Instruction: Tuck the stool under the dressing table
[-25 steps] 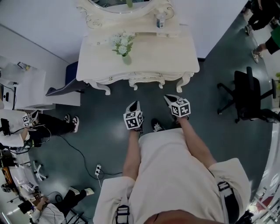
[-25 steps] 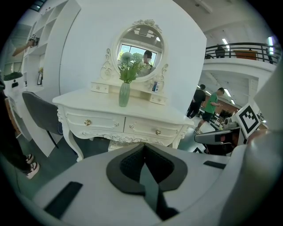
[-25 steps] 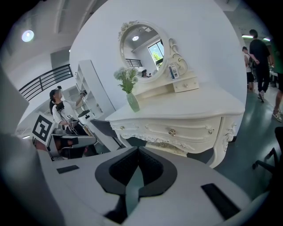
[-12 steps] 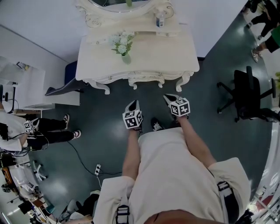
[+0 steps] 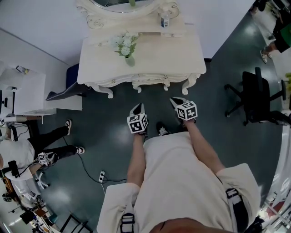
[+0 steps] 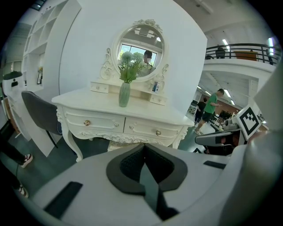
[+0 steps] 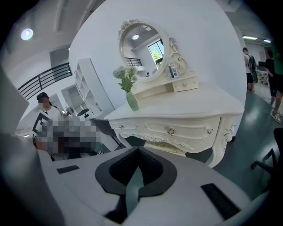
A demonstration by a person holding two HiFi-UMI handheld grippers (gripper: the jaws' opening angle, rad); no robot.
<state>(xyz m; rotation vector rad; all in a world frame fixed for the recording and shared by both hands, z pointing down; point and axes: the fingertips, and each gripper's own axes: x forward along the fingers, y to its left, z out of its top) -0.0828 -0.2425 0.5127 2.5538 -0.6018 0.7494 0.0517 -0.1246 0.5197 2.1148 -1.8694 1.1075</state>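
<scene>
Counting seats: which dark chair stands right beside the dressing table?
The armless chair at the dressing table's left end; the black office chair stands well apart, off to the right.

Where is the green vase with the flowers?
In the head view the vase stands on the dressing table, left of its middle and just in front of the mirror. A small bottle sits farther right.

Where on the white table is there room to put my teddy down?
The dressing table top is bare to the right of the flower vase, out to the table's right edge. A smaller bare patch lies left of the vase. The back is crowded: mirror, little drawers and a bottle.
</scene>
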